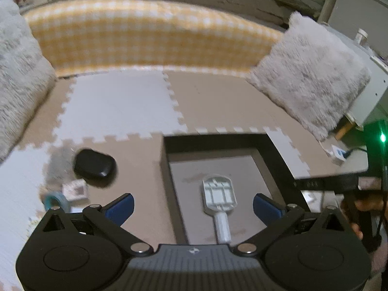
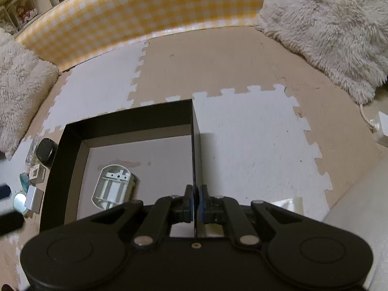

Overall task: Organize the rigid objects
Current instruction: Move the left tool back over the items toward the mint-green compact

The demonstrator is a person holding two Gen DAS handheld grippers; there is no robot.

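A black open box (image 1: 213, 141) stands on the foam floor mat, and it also shows in the right wrist view (image 2: 128, 117). A grey plastic scoop-shaped part (image 1: 219, 194) lies inside it, also seen in the right wrist view (image 2: 112, 185). My left gripper (image 1: 192, 206) is open and empty, just above the box's near left side. My right gripper (image 2: 196, 201) is shut on the box's right wall (image 2: 195, 145). Left of the box lie a black case (image 1: 94, 167), a small white cube (image 1: 75, 190) and a teal tape roll (image 1: 54, 200).
Fluffy grey cushions (image 1: 308, 82) (image 1: 19, 72) lie at both sides in front of a yellow checked bolster (image 1: 150, 36). A white power strip (image 2: 380, 128) lies at the right. More small items (image 2: 34, 194) sit left of the box.
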